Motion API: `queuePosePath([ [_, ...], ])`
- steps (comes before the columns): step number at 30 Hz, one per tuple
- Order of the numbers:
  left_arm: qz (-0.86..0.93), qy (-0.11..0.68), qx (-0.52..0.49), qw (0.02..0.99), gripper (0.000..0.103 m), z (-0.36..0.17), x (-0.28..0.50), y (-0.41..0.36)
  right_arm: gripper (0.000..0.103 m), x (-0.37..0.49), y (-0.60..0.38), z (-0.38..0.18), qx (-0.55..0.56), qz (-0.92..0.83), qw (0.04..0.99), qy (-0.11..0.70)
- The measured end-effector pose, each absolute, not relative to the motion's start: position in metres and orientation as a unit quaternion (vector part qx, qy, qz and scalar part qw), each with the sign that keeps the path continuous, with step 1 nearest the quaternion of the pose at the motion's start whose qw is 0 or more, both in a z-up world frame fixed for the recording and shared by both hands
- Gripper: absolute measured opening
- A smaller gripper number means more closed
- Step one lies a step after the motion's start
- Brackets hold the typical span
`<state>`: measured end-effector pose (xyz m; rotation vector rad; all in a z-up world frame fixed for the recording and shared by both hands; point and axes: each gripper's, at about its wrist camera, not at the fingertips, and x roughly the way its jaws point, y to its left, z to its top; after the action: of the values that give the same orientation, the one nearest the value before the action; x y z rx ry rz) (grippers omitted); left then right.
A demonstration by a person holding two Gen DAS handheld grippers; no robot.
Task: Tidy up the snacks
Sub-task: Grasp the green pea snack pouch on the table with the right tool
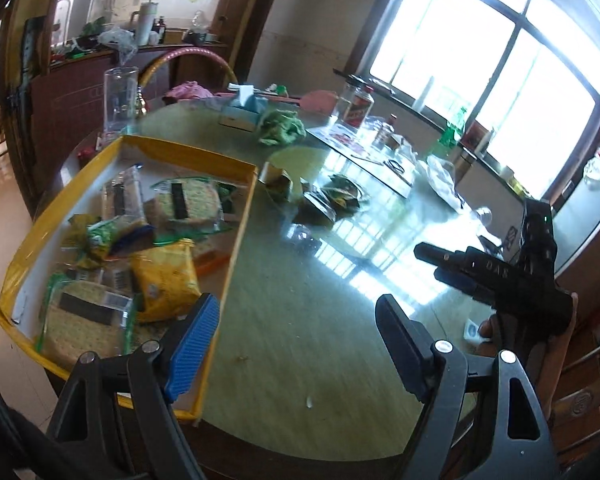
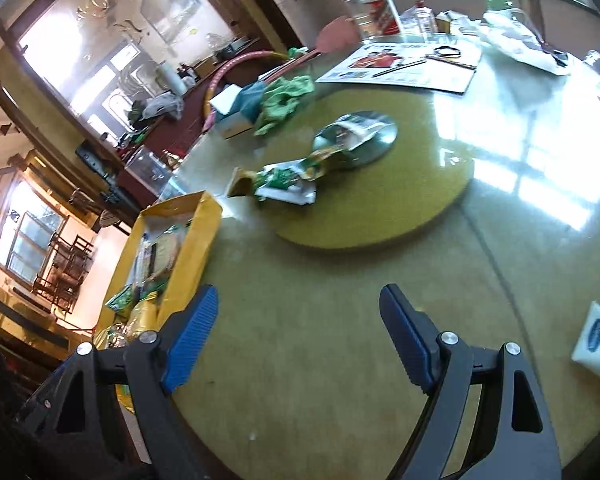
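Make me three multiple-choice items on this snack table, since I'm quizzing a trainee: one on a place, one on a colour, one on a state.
1. Where does the yellow snack packet lie?
A. in the box
B. on the turntable
C. on the floor

2. What colour are the walls of the box?
A. red
B. yellow
C. white

3. How do the left tongs and right tongs stand?
A. both shut
B. one holds a packet
C. both open, holding nothing

Answers: 1 A, it sits among other packets inside the walls. 2 B, the rim shows yellow all round. 3 C, bare table shows between each pair of fingers.
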<state>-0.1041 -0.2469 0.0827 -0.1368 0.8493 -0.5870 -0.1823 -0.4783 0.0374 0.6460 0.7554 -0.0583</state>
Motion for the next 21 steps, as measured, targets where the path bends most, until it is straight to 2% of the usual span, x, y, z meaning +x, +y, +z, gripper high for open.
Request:
queuePosePath([
  [21, -0.303, 0.425, -0.085, 0.849, 0.08, 0.063, -0.079, -0.256, 0.082, -0.129, -0.503, 0.018, 0.308, -0.028, 0.868, 0.389],
])
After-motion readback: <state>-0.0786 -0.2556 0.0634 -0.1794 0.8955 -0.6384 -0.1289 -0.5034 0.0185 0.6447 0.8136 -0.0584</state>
